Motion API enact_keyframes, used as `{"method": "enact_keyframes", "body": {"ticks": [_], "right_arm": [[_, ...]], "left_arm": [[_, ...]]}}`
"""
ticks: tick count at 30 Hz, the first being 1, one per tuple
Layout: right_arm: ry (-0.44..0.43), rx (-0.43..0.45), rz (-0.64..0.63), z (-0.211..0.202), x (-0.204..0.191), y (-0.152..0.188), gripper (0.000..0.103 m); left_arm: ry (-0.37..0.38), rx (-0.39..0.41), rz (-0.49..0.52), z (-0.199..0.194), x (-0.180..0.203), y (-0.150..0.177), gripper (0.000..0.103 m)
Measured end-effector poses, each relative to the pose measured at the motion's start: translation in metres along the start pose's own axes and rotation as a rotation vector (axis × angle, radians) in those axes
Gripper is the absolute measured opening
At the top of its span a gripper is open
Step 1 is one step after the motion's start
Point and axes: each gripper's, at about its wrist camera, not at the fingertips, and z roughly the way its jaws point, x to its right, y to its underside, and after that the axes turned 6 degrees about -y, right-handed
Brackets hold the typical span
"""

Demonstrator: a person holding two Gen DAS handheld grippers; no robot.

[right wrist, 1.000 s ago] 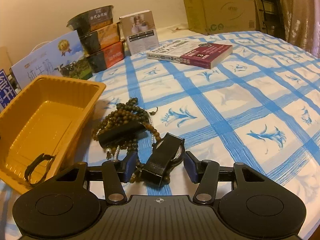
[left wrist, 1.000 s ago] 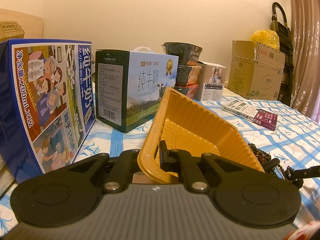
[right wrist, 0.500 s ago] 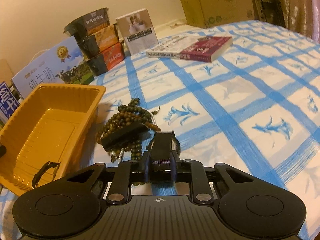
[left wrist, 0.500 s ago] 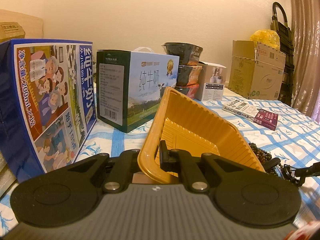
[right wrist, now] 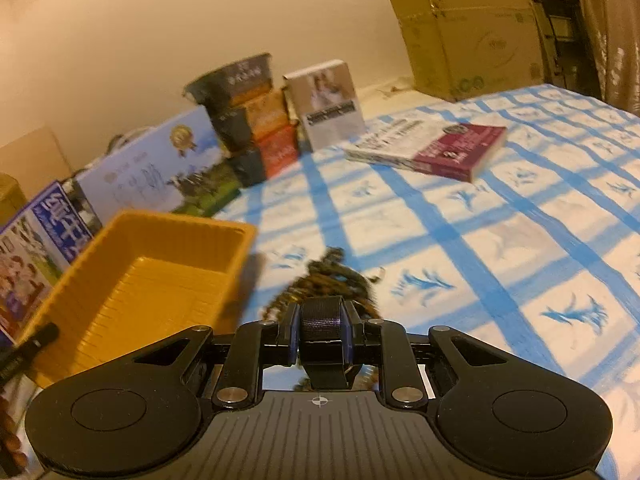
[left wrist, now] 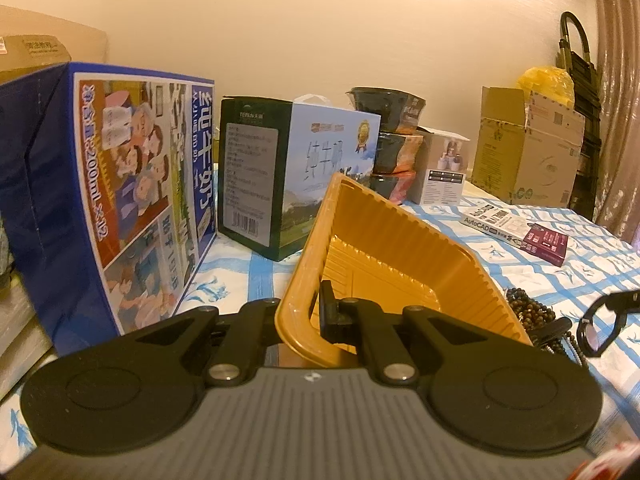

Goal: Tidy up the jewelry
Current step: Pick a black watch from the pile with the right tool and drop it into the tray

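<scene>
Lower centre of the left wrist view: left gripper [left wrist: 314, 316] clamped on near rim of yellow tray [left wrist: 400, 256], tilted. Lower centre of the right wrist view: right gripper [right wrist: 322, 330] pinching black strap [right wrist: 322, 322], above blurred brown bead string [right wrist: 336, 276] just right of the tray on blue-checked cloth [right wrist: 500, 240].

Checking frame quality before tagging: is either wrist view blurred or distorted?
Right wrist view: motion-blurred, the bead pile and book smeared, only the right tool crisp. Left wrist view: sharp, with fisheye bending and warm yellow light on the tray.
</scene>
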Motion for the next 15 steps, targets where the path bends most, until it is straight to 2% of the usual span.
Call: {"method": "enact_keyframes", "body": {"ticks": [7, 15], "right_arm": [[-0.12, 0.023, 0.012, -0.001, -0.028, -0.015, 0.021], [-0.229, -0.005, 0.025, 0.009, -0.059, -0.019, 0.021]], "left_arm": [[0.002, -0.001, -0.013, 0.001, -0.003, 0.001, 0.007], [0.003, -0.002, -0.014, 0.0, -0.002, 0.0, 0.007]]}}
